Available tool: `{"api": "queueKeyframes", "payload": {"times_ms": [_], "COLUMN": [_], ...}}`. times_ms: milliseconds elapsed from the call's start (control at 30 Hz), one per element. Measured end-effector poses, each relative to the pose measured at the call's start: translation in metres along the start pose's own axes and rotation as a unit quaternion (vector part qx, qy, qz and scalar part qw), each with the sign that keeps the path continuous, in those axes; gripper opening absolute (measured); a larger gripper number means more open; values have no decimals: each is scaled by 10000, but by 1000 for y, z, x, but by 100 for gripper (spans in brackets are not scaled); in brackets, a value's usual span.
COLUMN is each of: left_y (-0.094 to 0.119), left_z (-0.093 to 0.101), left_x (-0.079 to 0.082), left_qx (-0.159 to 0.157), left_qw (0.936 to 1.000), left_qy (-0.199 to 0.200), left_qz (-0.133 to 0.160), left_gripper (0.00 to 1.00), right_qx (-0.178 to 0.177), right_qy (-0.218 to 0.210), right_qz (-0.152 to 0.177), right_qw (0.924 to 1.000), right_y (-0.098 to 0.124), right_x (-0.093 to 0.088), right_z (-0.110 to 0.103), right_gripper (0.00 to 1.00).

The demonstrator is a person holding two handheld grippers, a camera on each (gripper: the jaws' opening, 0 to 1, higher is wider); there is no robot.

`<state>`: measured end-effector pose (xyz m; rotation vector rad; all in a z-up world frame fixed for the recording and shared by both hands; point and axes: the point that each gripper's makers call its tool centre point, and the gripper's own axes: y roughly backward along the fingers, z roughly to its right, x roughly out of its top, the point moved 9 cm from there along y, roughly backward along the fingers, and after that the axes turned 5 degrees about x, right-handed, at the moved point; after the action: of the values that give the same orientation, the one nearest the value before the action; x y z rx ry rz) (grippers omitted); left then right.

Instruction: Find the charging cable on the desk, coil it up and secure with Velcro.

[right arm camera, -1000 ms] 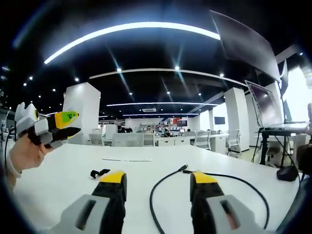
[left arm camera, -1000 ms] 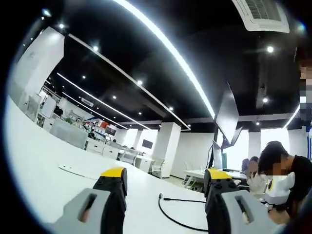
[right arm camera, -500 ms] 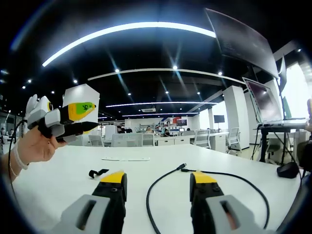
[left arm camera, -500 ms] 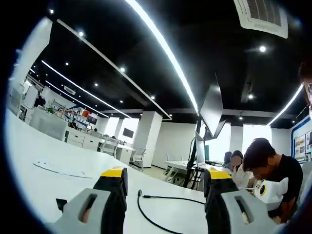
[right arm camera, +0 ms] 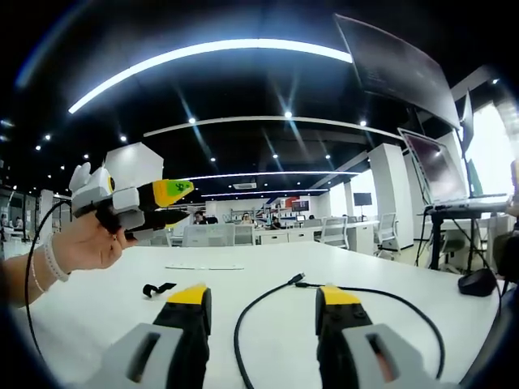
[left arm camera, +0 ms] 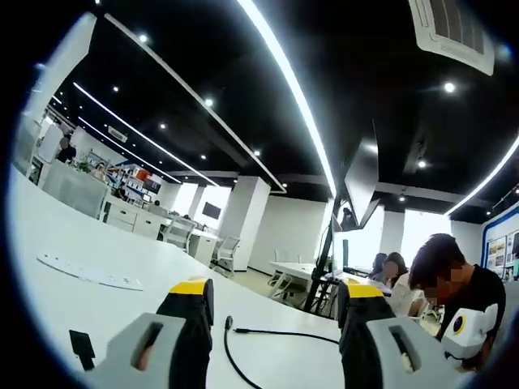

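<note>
Both tools are hovering empty with jaws standing wide: the right tool [right arm camera: 262,301] nearest, the left tool [right arm camera: 166,203] held up in a hand [right arm camera: 85,243]. The charging cable [right arm camera: 243,324] is lying loose mid-surface [right arm camera: 259,263], uncoiled. What is probably the Velcro strap [right arm camera: 156,288] is lying nearer the left edge. Locating is done; next, gripping the cable's plug end.

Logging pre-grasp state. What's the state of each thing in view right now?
cable: uncoiled, loose on the desk, plug end free
Velcro strap: lying loose on the desk, apart from the cable
left gripper: open, empty, above the desk
right gripper: open, empty, jaws either side of the cable in view, not touching it
</note>
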<state>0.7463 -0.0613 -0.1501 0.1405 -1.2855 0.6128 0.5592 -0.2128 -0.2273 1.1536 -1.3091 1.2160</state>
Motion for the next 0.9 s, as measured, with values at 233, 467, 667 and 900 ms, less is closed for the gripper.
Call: {"api": "queueKeyframes", "payload": {"times_ms": [233, 467, 667, 900], "left_y": [-29, -54, -73, -94], "left_z": [-6, -15, -23, -26], "left_x": [-11, -25, -43, -55], "left_qx": [-15, -24, -108, -91], "left_qw": [9995, 9989, 9973, 9968], "left_qy": [-118, -121, -228, -197], "left_qz": [-293, -455, -682, -771], "left_gripper": [62, 60, 57, 57], "right_qx": [37, 36, 160, 226], "right_qy": [-7, -31, 118, 223], "right_qz": [-25, -24, -96, -244], "right_qw": [10000, 10000, 9998, 9992], "right_y": [-3, -7, -13, -19], "right_x": [-3, -7, -11, -16], "right_z": [1, 5, 3, 0], "right_gripper": [51, 51, 48, 47]}}
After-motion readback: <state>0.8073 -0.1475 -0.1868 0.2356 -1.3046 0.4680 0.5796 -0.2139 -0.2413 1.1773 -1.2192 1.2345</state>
